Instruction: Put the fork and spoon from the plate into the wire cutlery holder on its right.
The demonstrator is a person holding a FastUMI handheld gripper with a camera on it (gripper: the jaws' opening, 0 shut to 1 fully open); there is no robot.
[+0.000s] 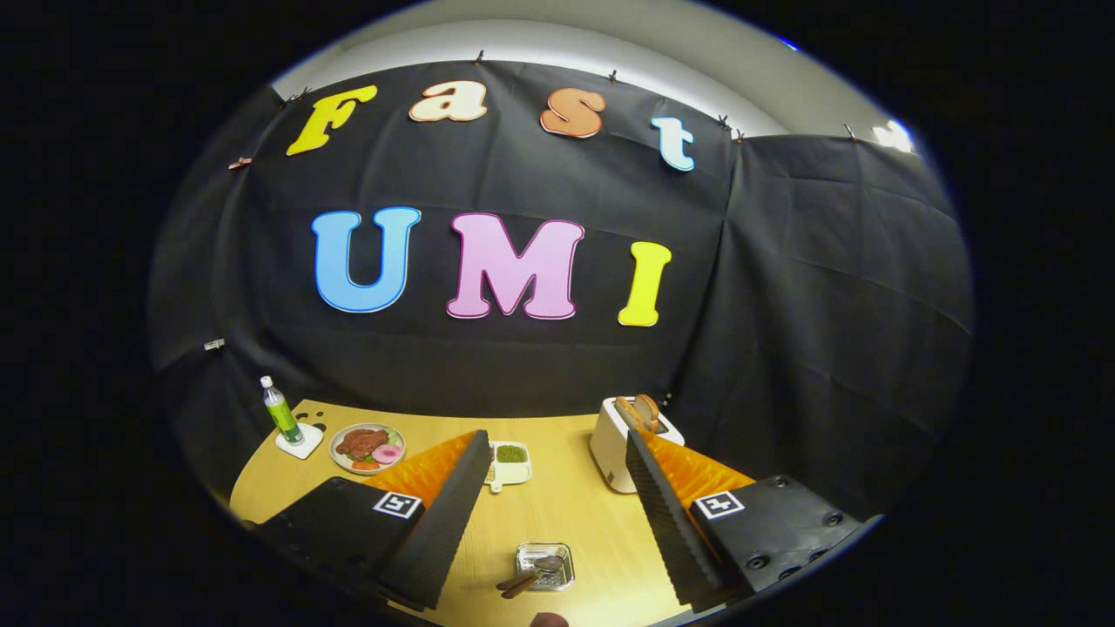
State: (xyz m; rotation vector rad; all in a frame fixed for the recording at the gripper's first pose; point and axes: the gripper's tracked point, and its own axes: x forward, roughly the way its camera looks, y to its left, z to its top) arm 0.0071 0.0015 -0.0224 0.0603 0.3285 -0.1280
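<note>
A wooden counter (pixel 557 514) is seen before the booth's black cloth wall (pixel 784 287). At its far left corner, a green bottle (pixel 280 411) with a white cap is stood upright on a white coaster (pixel 300 442). Just beside it, a round plate of food (pixel 367 448) is set. A small white dish (pixel 510 462) holding something green is placed further along, and a white toaster (pixel 629 440) with bread in its slots is found well apart from it.
</note>
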